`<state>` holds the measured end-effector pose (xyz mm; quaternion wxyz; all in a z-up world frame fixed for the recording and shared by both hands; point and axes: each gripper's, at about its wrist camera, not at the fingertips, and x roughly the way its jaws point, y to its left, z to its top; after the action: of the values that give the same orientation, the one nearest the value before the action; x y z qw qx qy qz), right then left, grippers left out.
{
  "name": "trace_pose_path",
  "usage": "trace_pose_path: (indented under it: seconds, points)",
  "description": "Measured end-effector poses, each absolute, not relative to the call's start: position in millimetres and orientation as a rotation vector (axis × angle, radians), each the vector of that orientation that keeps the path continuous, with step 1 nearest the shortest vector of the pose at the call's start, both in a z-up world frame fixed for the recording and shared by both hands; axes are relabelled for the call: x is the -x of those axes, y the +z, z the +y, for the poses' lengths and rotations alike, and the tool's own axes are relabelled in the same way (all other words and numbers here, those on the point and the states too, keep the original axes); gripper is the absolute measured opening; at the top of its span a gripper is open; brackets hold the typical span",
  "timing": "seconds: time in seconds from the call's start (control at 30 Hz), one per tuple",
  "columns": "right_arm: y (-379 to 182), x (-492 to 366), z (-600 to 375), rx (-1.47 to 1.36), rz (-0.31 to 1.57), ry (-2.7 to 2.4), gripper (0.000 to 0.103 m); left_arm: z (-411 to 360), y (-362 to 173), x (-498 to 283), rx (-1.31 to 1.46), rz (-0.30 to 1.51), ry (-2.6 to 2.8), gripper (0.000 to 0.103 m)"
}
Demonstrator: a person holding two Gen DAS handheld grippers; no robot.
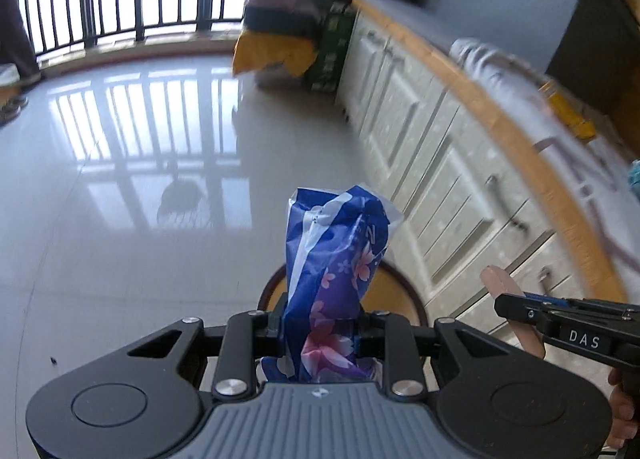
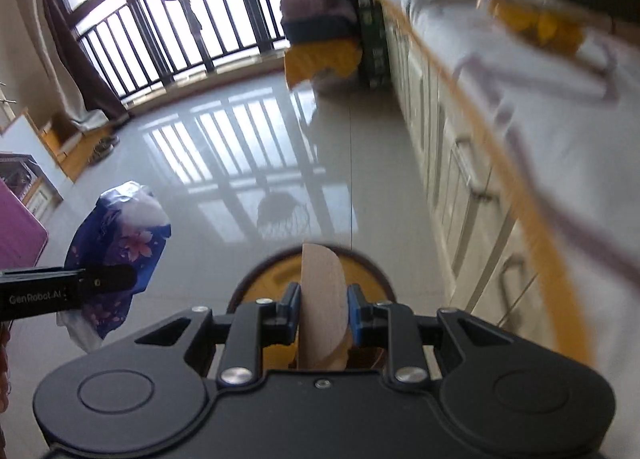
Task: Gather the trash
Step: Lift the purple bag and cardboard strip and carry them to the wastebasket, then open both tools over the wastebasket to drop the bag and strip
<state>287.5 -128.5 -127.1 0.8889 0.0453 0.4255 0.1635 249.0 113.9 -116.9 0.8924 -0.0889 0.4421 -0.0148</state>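
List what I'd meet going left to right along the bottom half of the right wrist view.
Left hand-held gripper clamping the blue floral wrapper → pale wooden piece in the right hand-held gripper, over the round yellow bin → white cabinet drawers.

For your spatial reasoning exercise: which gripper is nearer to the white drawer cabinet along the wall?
Right. The right gripper, holding a pale wooden piece, is on the side toward the cabinet. The left gripper, clamping the blue floral wrapper, sits farther out over the floor.
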Motion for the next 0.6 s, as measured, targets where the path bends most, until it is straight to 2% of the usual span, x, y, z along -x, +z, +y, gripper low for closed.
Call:
trace_pose_path:
  seconds: [0.33,0.6]
  points:
    - [-187.0,-319.7,-115.3,-0.110,1.025,0.308,0.025,99.7,-190.0,-293.9,0.218,1.056,-0.093,0.028]
    - [-206.7,-341.5,-124.4,-0.151,1.037,0.257,0.025,71.3,-248.7,-324.2,0.177,1.153,-0.215,0.030]
